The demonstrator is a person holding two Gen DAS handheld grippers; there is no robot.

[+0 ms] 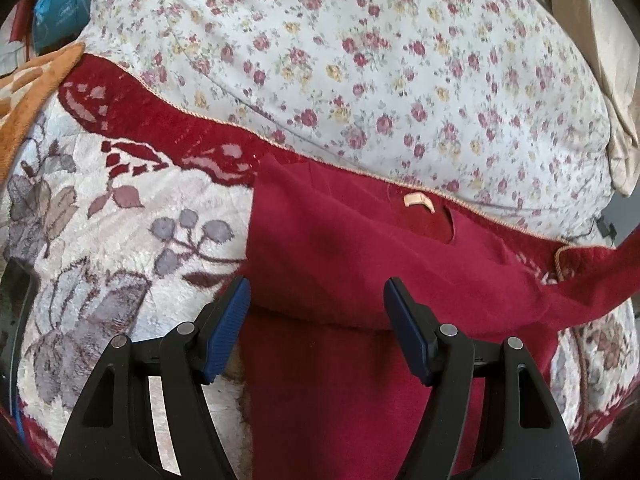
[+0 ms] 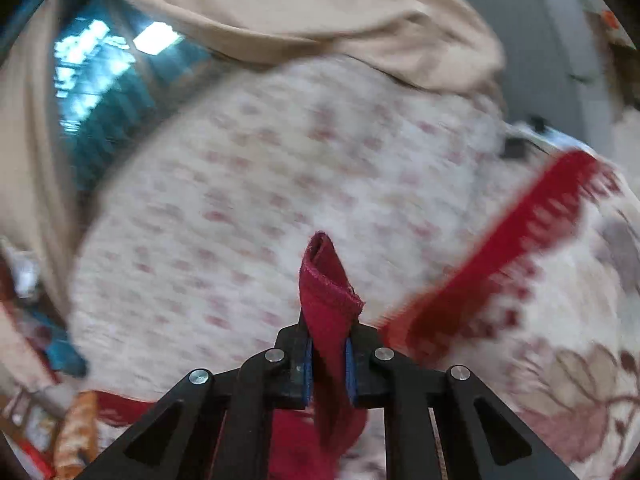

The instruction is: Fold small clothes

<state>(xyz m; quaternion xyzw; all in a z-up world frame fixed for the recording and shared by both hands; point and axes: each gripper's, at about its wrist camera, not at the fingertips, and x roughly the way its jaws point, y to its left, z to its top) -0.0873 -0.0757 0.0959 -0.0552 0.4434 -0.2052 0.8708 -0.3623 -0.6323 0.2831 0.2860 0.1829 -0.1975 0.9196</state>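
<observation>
Bedding fills both views: a plush blanket (image 1: 100,240) with grey leaf prints and a deep red border lies under the work, and behind it rises a white quilt (image 1: 360,60) strewn with small pink and yellow roses. At the far left edge of the left wrist view sit an orange patterned cloth (image 1: 36,80) and a blue bag (image 1: 60,8); at the far right a beige fabric (image 1: 608,80) hangs down. The blanket's red border with its pale corded edge runs from upper left to lower right, marking where the blanket ends against the quilt. Bare blanket lies open to the left of the garment.

One red garment (image 1: 360,272) is in play. In the left wrist view it lies spread on the blanket, its neckline with one pale label (image 1: 418,201) at the far side toward the quilt, its long axis running from near the camera away toward the quilt. One part of it stretches off to the right and upward.

Two grippers show, one per view. The left gripper (image 1: 316,320) hovers over the garment's near part with its jaws wide apart and nothing between the blue pads (image 1: 228,328). The right gripper (image 2: 328,364) has its jaws clamped on a hemmed end of the red garment (image 2: 326,292), which sticks up past the fingertips; this view is blurred.
</observation>
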